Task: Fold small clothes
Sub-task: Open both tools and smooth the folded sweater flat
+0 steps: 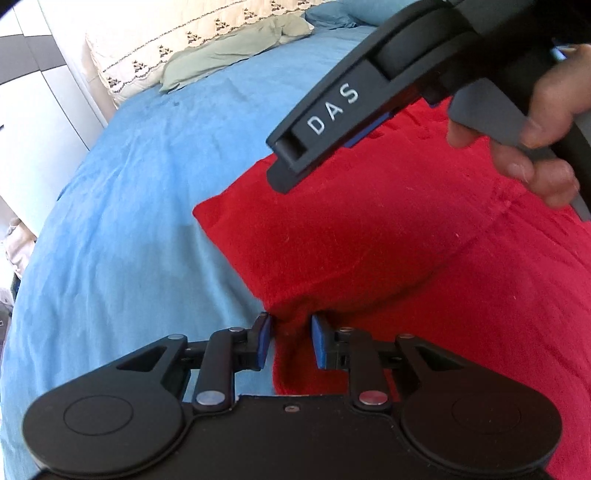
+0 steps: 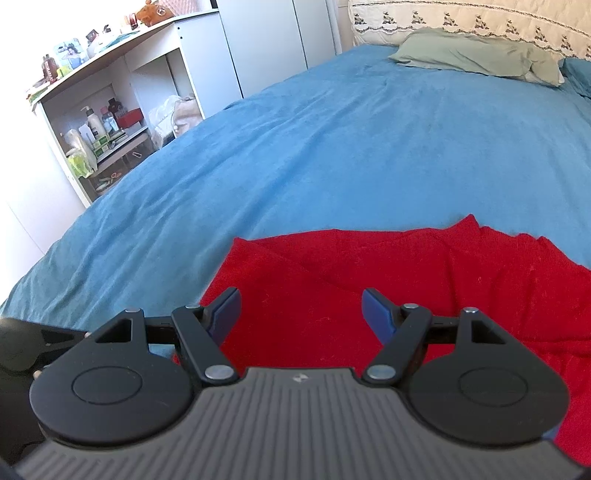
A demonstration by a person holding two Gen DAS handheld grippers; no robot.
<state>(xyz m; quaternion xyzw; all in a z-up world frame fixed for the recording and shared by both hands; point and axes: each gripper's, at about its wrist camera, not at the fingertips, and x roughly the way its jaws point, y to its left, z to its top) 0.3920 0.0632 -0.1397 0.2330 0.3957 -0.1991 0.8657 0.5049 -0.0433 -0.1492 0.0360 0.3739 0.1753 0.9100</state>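
A red garment (image 1: 369,240) of fuzzy, knit-like cloth lies on the bed (image 1: 129,184), whose blue cover has a soft, suede-like nap and shallow wrinkles. The garment's near corner is bunched into a ridge that rises between the blue-padded fingers (image 1: 264,341) of the left gripper (image 1: 291,341); those fingers are clenched on this fold, the pads pressing the cloth from both sides. A seam runs diagonally across the flatter part of the garment.

The right gripper (image 2: 301,314) hangs over the red cloth with its fingers (image 2: 376,314) spread wide and nothing between them. In the left wrist view its matte black body carries white letters, and a hand (image 1: 535,122) wraps its grey handle, partly cut off by the frame edge.

At the head of the bed a pale green pillow (image 2: 476,55) lies rumpled against a cream quilted headboard (image 2: 461,18) stitched with small dark motifs. A white shelf unit (image 2: 110,110) beside the bed holds bottles and boxes too small to identify. The garment's full outline is hidden by both grippers and the frame edges.
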